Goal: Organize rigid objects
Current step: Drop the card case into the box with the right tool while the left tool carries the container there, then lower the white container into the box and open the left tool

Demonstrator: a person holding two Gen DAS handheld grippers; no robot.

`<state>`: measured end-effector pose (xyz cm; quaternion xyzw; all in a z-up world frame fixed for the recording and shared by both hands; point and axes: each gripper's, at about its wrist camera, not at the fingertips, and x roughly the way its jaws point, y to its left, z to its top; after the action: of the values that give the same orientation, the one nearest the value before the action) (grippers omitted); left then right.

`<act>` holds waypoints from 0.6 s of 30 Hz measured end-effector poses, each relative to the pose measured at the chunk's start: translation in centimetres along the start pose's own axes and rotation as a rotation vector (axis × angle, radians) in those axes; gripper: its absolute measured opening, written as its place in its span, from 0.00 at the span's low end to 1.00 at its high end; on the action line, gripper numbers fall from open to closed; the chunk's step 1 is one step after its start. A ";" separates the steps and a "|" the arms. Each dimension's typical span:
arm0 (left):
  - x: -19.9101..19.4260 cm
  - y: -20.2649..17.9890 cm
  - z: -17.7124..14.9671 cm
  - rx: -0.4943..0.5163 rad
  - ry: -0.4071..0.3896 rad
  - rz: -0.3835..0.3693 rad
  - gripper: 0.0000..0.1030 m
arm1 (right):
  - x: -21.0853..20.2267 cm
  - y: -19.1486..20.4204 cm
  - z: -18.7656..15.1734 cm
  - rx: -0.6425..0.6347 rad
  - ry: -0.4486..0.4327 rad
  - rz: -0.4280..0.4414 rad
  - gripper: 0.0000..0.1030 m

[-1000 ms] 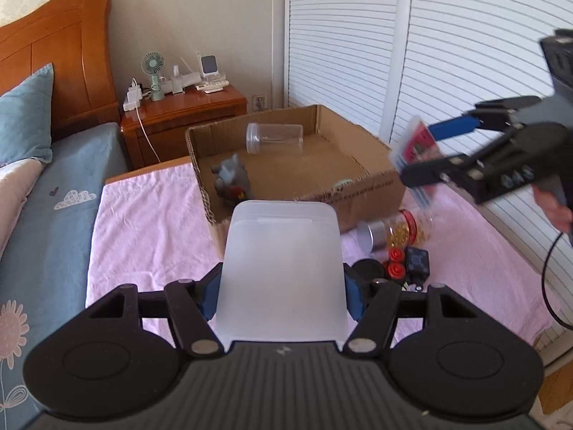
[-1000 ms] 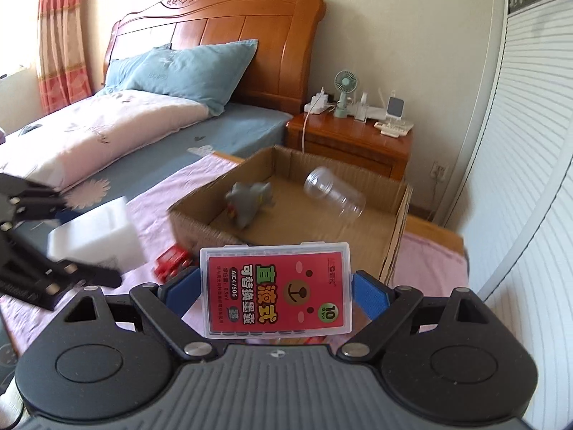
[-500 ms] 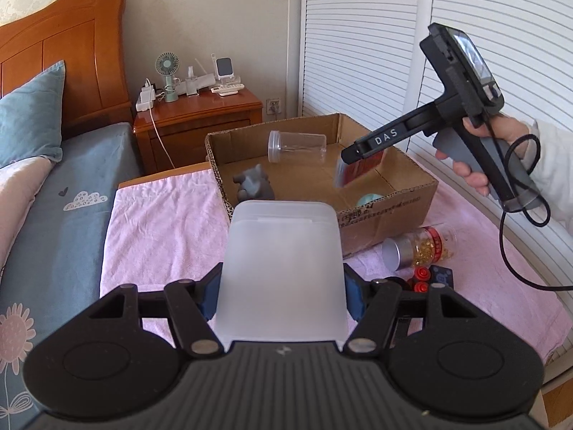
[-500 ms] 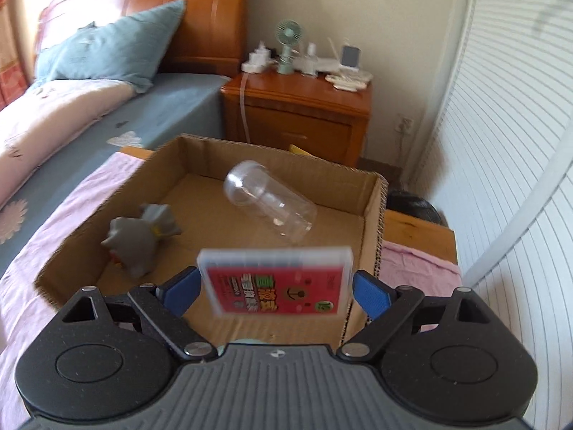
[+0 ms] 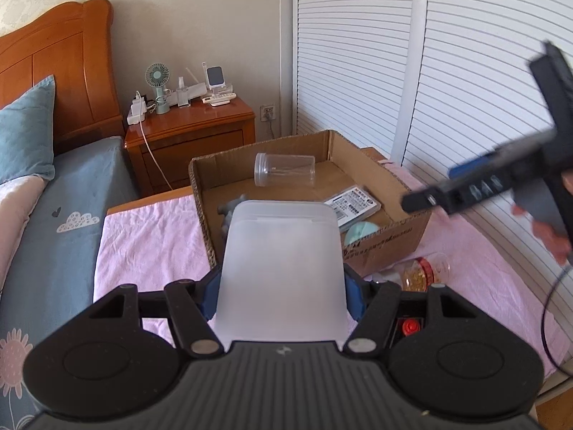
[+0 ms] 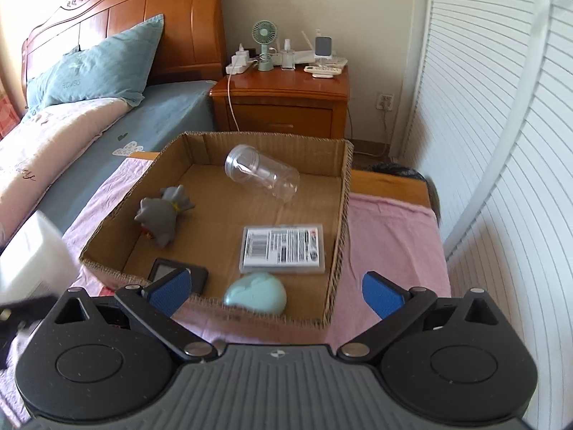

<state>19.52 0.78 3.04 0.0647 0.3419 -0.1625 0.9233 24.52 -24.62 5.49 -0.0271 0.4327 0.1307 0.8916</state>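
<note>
The left gripper [image 5: 283,288] stays clamped on a frosted white container [image 5: 281,272], held over the pink cloth [image 5: 150,236] just short of the cardboard box [image 6: 343,215]. The right gripper [image 6: 275,294] has just been opening and now gapes wide with nothing between its jaws. The flat plastic case [image 6: 283,249] lies label-up on the box floor, beside a mint-green object [image 6: 256,295], with the grey toy [image 6: 163,213] and the clear jar [image 6: 261,177] farther back.
</note>
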 end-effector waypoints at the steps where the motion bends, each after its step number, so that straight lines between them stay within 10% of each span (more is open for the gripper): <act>1: 0.4 -0.2 0.4 -0.004 0.004 0.001 0.63 | -0.5 0.1 -0.6 0.009 0.007 -0.005 1.00; 18: 11.5 -2.3 7.4 -0.081 0.084 0.090 0.70 | -4.3 -1.9 -7.6 0.102 0.006 -0.054 1.00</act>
<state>31.43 -6.01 1.11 0.0492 0.3833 -0.1037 0.9165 16.72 -28.59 3.96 0.0062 0.4408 0.0846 0.8936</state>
